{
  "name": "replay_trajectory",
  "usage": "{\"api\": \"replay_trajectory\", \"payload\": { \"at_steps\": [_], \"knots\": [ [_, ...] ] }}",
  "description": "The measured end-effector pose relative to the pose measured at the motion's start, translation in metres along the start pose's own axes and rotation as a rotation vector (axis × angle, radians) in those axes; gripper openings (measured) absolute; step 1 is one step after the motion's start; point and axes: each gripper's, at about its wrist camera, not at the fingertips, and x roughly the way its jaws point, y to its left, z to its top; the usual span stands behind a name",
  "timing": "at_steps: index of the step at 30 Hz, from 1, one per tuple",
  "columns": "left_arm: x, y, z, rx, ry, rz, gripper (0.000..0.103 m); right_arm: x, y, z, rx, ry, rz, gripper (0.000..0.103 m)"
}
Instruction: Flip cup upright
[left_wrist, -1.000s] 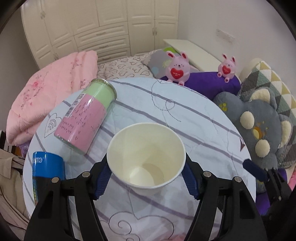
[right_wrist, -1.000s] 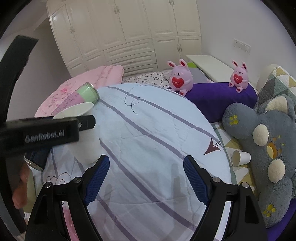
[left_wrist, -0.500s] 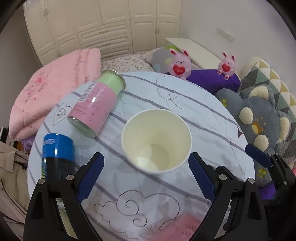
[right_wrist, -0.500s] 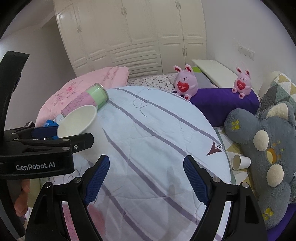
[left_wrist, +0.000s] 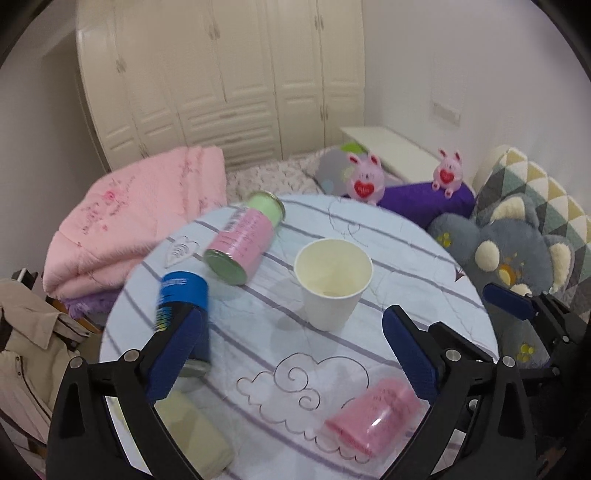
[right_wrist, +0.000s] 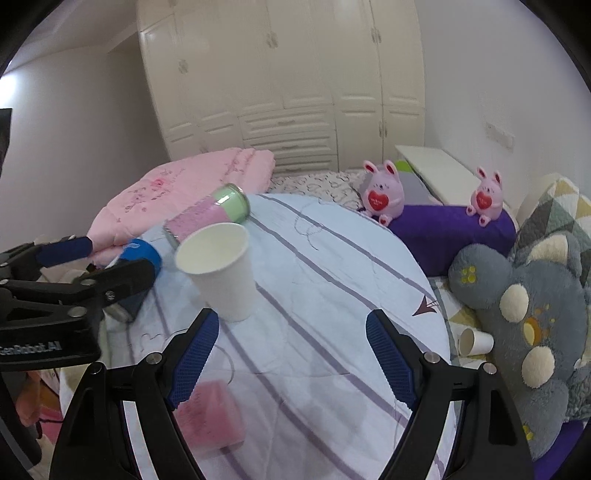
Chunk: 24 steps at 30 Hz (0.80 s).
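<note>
The paper cup (left_wrist: 332, 282) stands upright on the round bench (left_wrist: 424, 251), mouth up, near its middle. So I judge the flip is done.

Your left claw (left_wrist: 291, 354) is released, jaws wide, with nothing between them; the cup is at 12 o'clock from it, apart from both pads. Your right claw (right_wrist: 291, 354) is also released and empty; in its view the cup (right_wrist: 221, 271) sits at 11 o'clock.

The risk now is a knock. The cup looks light and empty, so a brush from the left claw could tip it again. The pink-and-green can (left_wrist: 243, 240) lies on its side at 10 o'clock from the cup and could roll against it. The blue can (left_wrist: 183, 317) stands just behind the left pad (left_wrist: 173, 354) of your left claw.

Inside the cup I see nothing.
</note>
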Motion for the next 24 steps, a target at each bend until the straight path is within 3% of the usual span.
{"api": "replay_trajectory", "payload": {
  "at_steps": [7, 11, 18, 24],
  "knots": [
    [-0.045, 0.009, -0.025, -0.020, -0.105, 0.032, 0.103, -0.030, 0.017, -0.010, -0.067, -0.064, 0.018, 0.083],
    [-0.060, 0.007, -0.042, -0.025, -0.123, 0.037, 0.103, -0.045, 0.022, -0.019, -0.088, -0.094, 0.048, 0.083],
    [-0.083, 0.017, -0.076, -0.119, -0.169, 0.057, 0.103, -0.061, 0.026, -0.036, -0.111, -0.116, 0.065, 0.083],
    [-0.097, 0.019, -0.098, -0.122, -0.218, 0.054, 0.103, -0.081, 0.036, -0.052, -0.140, -0.204, 0.070, 0.083]
  ]
}}
